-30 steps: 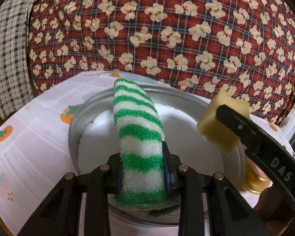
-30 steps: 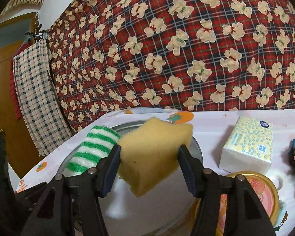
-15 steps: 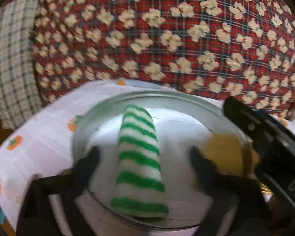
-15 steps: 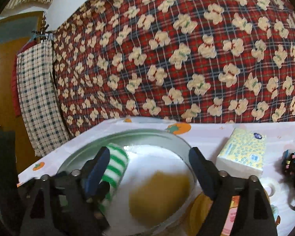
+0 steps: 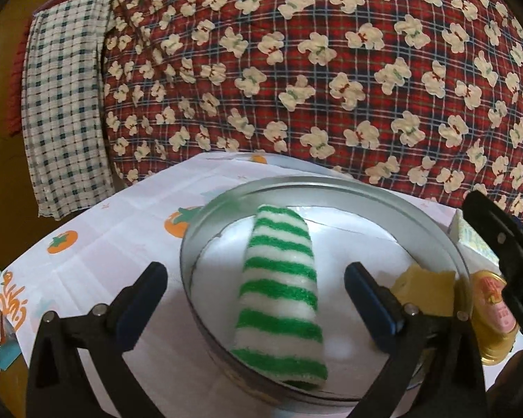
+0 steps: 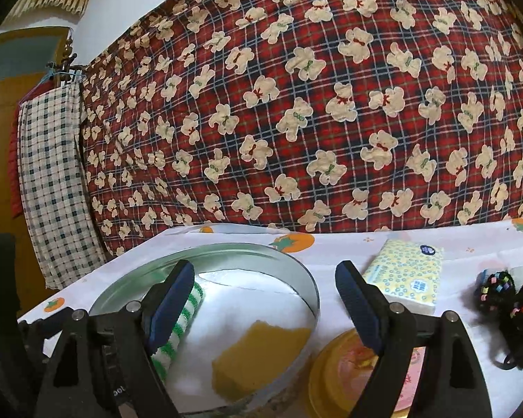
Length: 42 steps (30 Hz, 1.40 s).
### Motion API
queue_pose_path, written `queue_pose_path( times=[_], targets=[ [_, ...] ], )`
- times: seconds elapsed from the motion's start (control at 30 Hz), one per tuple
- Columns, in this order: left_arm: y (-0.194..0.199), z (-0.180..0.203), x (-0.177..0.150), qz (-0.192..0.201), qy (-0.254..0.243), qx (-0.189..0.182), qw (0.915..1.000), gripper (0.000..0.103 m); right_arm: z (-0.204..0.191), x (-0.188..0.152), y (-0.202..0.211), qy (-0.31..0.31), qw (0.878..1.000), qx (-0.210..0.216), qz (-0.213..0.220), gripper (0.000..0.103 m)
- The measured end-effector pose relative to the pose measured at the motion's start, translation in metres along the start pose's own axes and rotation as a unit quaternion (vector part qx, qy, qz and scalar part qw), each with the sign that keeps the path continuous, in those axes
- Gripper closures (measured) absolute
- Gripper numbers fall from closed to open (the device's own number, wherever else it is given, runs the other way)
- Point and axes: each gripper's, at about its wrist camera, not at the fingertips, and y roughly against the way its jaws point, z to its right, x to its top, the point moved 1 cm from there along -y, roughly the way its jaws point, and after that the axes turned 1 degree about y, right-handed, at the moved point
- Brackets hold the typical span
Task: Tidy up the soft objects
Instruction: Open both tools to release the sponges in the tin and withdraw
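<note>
- Green-striped sponge [image 5: 279, 299] and yellow sponge [image 6: 261, 358] lying apart inside round metal tin [image 5: 331, 188], bare white floor between them.
- Left gripper [image 5: 254, 299] spread wide astride striped sponge, pads clear of it.
- Right gripper [image 6: 265, 299] spread above tin, pinching nothing.
- Right of tin: yellow lid [image 6: 345, 376] touching its rim, tissue pack [image 6: 406, 278] near, print unreadable.
- "DAS" unreadable now; table edge left of tin.

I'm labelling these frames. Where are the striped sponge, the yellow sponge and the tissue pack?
striped sponge [image 5: 279, 292], left wrist view, middle stripes.
yellow sponge [image 6: 258, 357], right wrist view, top face.
tissue pack [image 6: 406, 275], right wrist view, top face.
</note>
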Motion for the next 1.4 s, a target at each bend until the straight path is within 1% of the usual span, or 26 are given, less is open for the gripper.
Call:
queue_pose_path(
  times=[0.3,0.73,0.87,0.97,1.07,1.27,1.4],
  targets=[
    [0.009,0.001,-0.001,0.013,-0.003,0.008,0.9999,0.001,-0.003,-0.002,0.011,0.03,0.999,-0.017,0.014,0.018],
    [0.017,0.012,-0.007,0.012,-0.014,0.007,0.9998,0.001,0.007,-0.004,0.025,0.046,0.998,-0.035,0.022,0.018],
    [0.023,0.019,-0.01,0.019,-0.027,0.01,0.9994,0.001,0.012,-0.005,0.032,0.047,0.998,-0.038,0.024,0.018],
    [0.025,0.022,-0.01,0.02,-0.03,0.005,0.9993,0.001,0.016,-0.005,0.036,0.054,0.997,-0.047,0.027,0.018],
    [0.028,0.025,-0.011,0.021,-0.032,-0.002,0.9993,0.001,0.021,-0.006,0.038,0.055,0.997,-0.055,0.022,0.018],
    [0.033,0.034,-0.014,0.01,-0.033,-0.027,0.9991,0.001,0.04,-0.007,0.047,0.034,0.997,-0.066,0.015,0.018],
    [0.04,0.045,-0.017,0.013,-0.042,-0.04,0.9982,0.001,0.055,-0.007,0.055,0.02,0.997,-0.074,0.011,0.018]
  ],
)
